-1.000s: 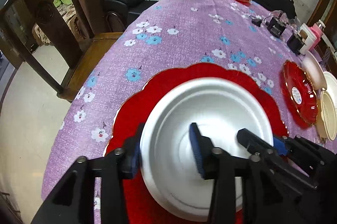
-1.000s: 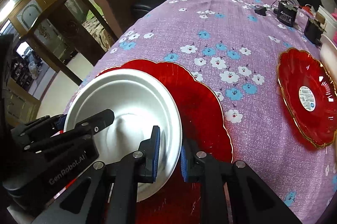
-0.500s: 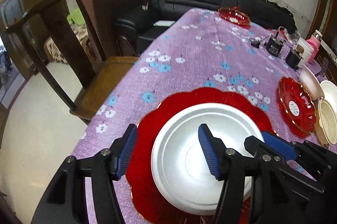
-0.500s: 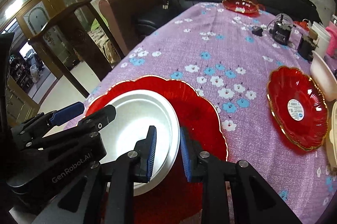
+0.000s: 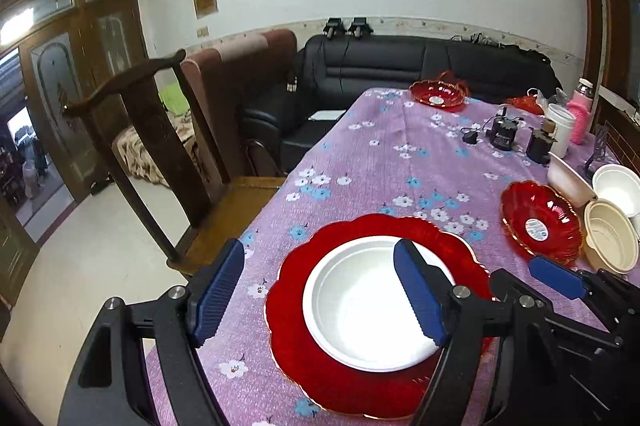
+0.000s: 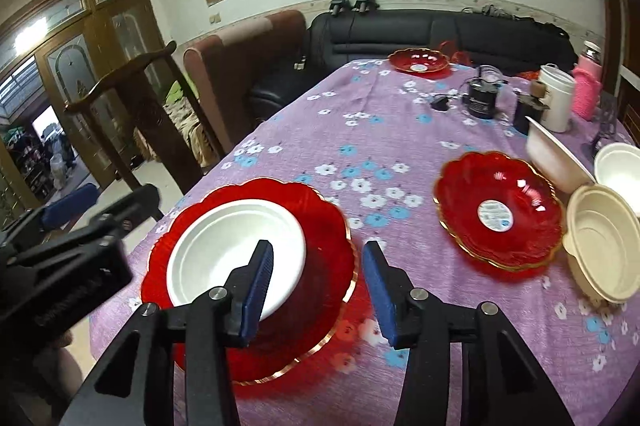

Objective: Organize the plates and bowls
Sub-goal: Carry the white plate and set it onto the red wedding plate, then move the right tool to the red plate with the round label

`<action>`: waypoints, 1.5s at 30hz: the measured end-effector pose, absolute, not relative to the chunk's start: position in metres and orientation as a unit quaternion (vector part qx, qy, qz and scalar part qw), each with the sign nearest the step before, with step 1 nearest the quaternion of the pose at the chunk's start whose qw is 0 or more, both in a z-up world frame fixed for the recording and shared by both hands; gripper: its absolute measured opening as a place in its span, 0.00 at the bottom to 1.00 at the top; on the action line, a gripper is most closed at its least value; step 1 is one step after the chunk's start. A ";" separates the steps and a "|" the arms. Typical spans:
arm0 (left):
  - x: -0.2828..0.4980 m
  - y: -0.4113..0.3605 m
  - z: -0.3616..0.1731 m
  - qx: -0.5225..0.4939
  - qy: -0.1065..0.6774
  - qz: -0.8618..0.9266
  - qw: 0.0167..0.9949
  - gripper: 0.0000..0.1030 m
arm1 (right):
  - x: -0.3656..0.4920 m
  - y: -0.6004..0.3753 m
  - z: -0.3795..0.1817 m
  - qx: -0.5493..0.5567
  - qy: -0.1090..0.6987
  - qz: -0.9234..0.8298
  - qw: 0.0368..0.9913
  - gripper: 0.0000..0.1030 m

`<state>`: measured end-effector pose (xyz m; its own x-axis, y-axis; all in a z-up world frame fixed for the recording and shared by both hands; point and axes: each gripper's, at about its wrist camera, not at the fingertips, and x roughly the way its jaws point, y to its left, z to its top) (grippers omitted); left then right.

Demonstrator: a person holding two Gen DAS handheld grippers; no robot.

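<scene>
White plate sits inside the big red platter at the table's near end; left gripper and right gripper hover above, both spread wide, empty.

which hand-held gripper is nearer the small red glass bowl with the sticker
Right. The right hand-held gripper hangs open between the large red scalloped plate and the small red glass bowl. The left hand-held gripper is open over that plate's far side.

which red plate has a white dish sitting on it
The large red plate nearest the tools; a white dish rests on it. The right-hand one and the far one carry only stickers.
</scene>
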<state>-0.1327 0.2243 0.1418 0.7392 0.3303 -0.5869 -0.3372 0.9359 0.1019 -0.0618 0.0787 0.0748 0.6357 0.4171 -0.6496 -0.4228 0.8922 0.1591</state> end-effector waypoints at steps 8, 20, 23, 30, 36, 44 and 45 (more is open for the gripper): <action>-0.139 0.196 0.150 0.016 0.303 0.161 0.939 0.80 | -0.064 0.042 0.070 0.010 0.352 0.205 0.913 0.53; -0.119 0.167 0.143 0.009 0.338 0.108 0.935 0.80 | -0.046 -0.059 0.073 0.062 0.324 0.118 0.937 0.58; -0.110 0.165 0.143 -0.010 0.348 0.092 0.933 0.80 | -0.036 -0.091 0.071 0.094 0.322 0.090 0.938 0.58; -0.071 0.151 0.143 -0.059 0.389 0.034 0.919 0.80 | -0.025 -0.130 0.061 0.171 0.336 0.107 0.920 0.58; -0.029 0.148 0.145 -0.106 0.418 0.001 0.902 0.80 | -0.014 -0.109 0.037 0.210 0.394 0.179 0.877 0.58; 0.044 0.133 0.092 -0.135 0.515 -0.015 0.846 0.80 | 0.018 -0.090 0.009 0.241 0.442 0.141 0.853 0.58; 0.051 0.130 0.085 -0.134 0.523 -0.016 0.842 0.80 | 0.022 -0.090 0.007 0.246 0.445 0.136 0.850 0.58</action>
<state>0.0509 0.1298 0.0854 0.4522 -0.1669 -0.8762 -0.1130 0.9637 -0.2418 0.0220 -0.0905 0.0067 0.5678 0.4497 -0.6894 -0.0113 0.8417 0.5398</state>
